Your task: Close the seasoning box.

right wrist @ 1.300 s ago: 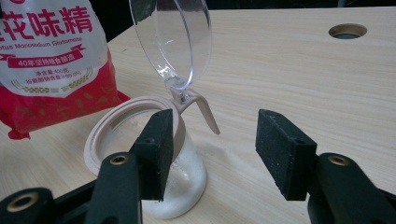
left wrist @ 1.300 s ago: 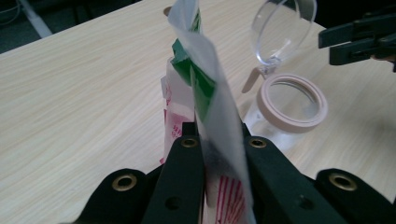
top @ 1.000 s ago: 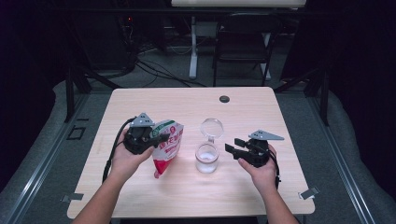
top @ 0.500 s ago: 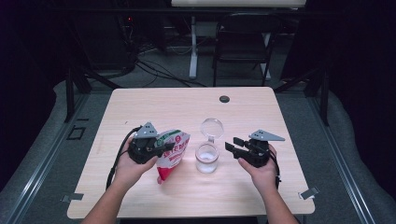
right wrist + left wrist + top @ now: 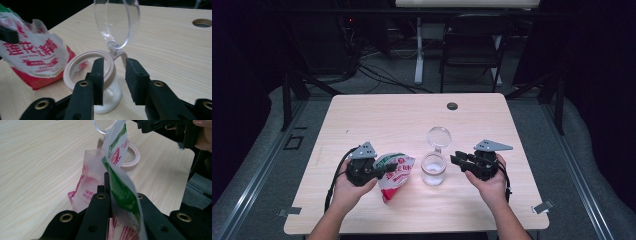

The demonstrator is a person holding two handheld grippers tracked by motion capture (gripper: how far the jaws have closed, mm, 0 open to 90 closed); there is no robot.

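A red, white and green plastic bag hangs just above the table at the left, its lower corner near the tabletop. My left gripper is shut on the bag's green top edge. To the bag's right stands a small clear jar with a tan rim, and its clear hinged lid stands flipped open. My right gripper is open a short way to the right of the jar. In the right gripper view, the right gripper points at the rim and hinge with nothing between its jaws.
A light wooden table carries the jar; a black cable grommet sits near its far edge. A chair and a desk leg stand beyond. In the left gripper view, the right gripper shows at the top right.
My left gripper has drawn back toward the person with the bag in it, bringing the bag lower. The right gripper and the jar have stayed put.
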